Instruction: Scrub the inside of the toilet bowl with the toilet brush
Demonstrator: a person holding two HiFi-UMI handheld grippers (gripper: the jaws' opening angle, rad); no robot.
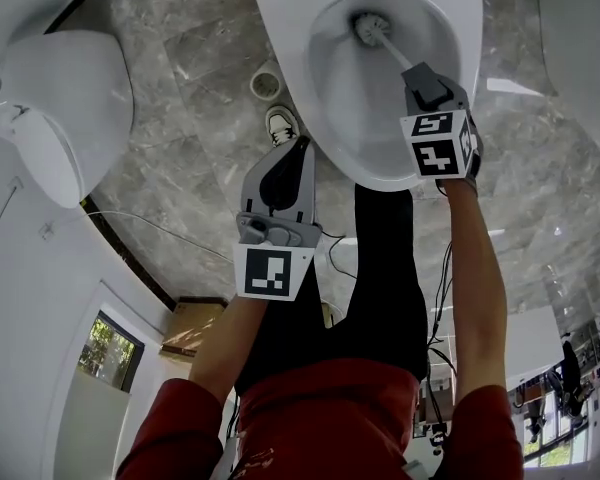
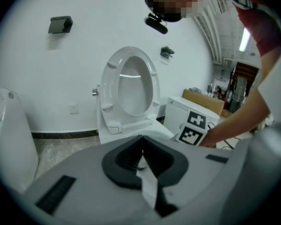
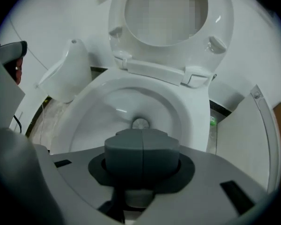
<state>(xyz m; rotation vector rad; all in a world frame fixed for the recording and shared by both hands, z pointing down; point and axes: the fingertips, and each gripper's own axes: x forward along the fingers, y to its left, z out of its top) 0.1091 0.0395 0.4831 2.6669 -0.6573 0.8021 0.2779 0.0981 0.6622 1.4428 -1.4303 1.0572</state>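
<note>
- White toilet brush [image 1: 385,43], head view: where is it?
- Bristle end low inside the toilet bowl [image 1: 345,118], handle slanting up to the right claw [image 1: 417,73], which is clenched on it.
- Left gripper view?
- Empty: left claw [image 2: 142,142] pressed closed.
- Right gripper view?
- Brush points straight away along the jaws. I'd press the bristles to the porcelain and sweep round.

1. Toilet bowl [image 1: 292,63]: white, glossy; I see it at 1 o'clock.
2. Toilet brush [image 1: 372,28]: pale bristle head deep inside the bowl, white handle slanting toward 5 o'clock.
</note>
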